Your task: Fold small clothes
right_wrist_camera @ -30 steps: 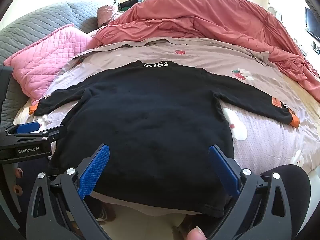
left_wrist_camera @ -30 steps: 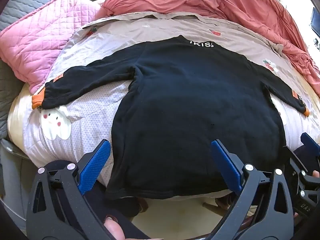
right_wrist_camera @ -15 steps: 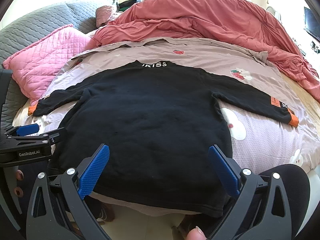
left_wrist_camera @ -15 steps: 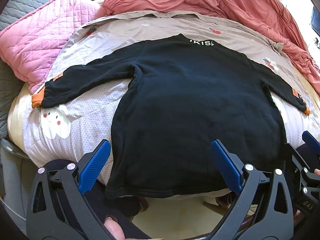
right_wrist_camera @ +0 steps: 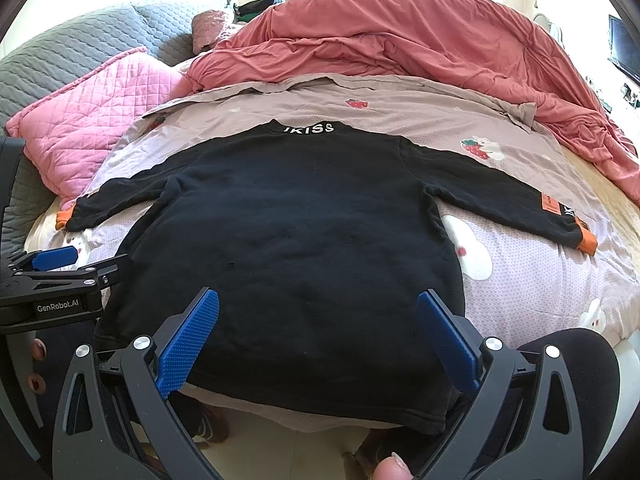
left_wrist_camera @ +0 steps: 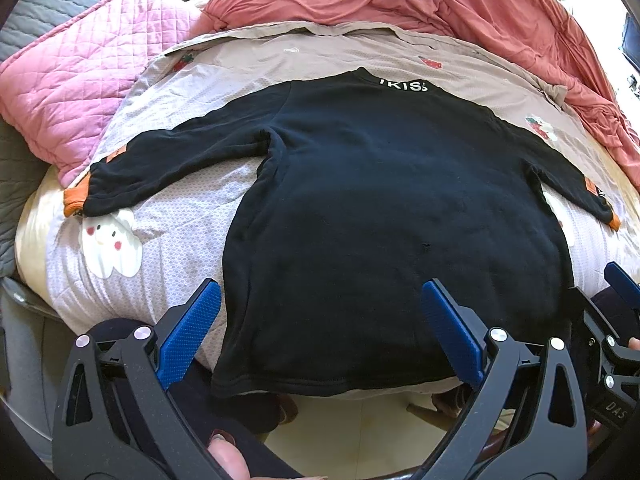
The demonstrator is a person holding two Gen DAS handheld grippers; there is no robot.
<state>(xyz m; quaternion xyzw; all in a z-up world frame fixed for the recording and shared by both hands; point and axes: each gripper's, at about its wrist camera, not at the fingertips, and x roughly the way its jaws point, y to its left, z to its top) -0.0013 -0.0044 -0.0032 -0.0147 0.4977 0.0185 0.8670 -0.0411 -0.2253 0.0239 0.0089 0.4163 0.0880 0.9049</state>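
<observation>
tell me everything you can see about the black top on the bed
The black top is a long-sleeved pullover of soft, thick-looking knit, lying flat and unfolded on the pale printed sheet. Its collar, lettered in white, points toward the red duvet; both sleeves spread sideways, each ending in an orange cuff, and the right sleeve carries an orange patch. The hem hangs slightly over the bed's near edge. Neither open tool, left tool or right tool, grips it.

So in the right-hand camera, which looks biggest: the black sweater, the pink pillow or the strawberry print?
1. black sweater, though it lies nearest the camera
2. pink pillow
3. strawberry print
</observation>
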